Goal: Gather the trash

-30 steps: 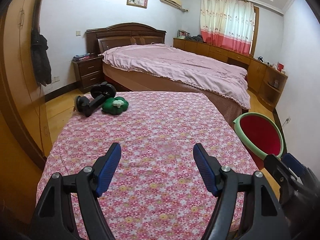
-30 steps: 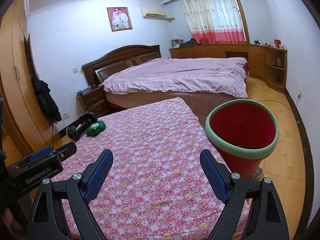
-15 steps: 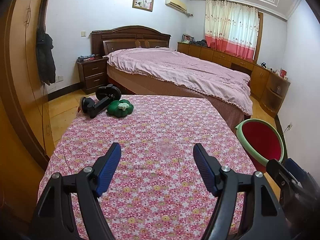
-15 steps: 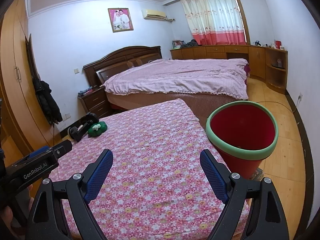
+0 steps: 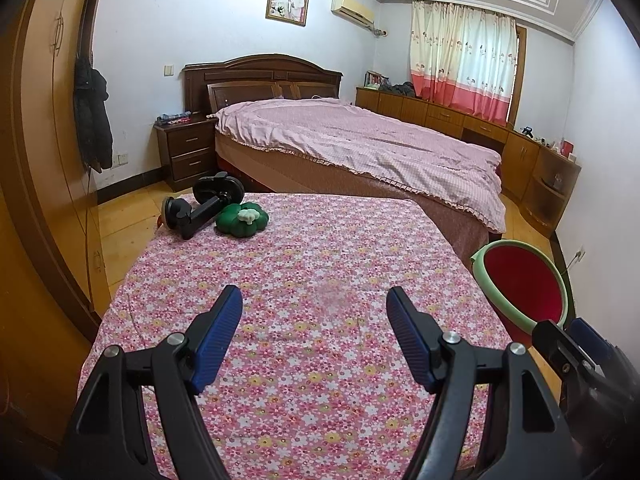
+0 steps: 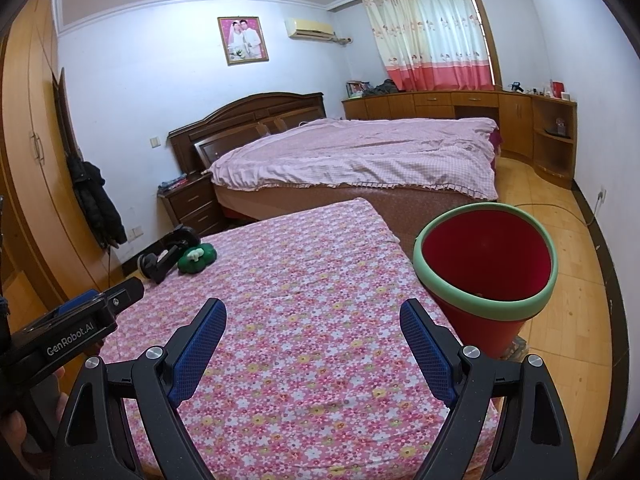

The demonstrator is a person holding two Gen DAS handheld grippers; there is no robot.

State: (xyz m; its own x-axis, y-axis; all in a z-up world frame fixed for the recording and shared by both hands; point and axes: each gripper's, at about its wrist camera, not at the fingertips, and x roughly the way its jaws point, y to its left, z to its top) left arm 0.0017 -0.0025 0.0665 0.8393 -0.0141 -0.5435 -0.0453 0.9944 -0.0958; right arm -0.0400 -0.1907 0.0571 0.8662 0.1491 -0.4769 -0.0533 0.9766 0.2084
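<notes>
The base of the red bin (image 6: 486,264) is cut off behind the right gripper (image 6: 313,320) at the lower right of its view, and almost nothing can be made out inside it. Both the left gripper (image 5: 314,312) and the right one are spread wide, with nothing held. A green toy (image 5: 241,220) and a black holder (image 5: 200,208) are seen at the far left corner of the flowered table (image 5: 320,264).
</notes>
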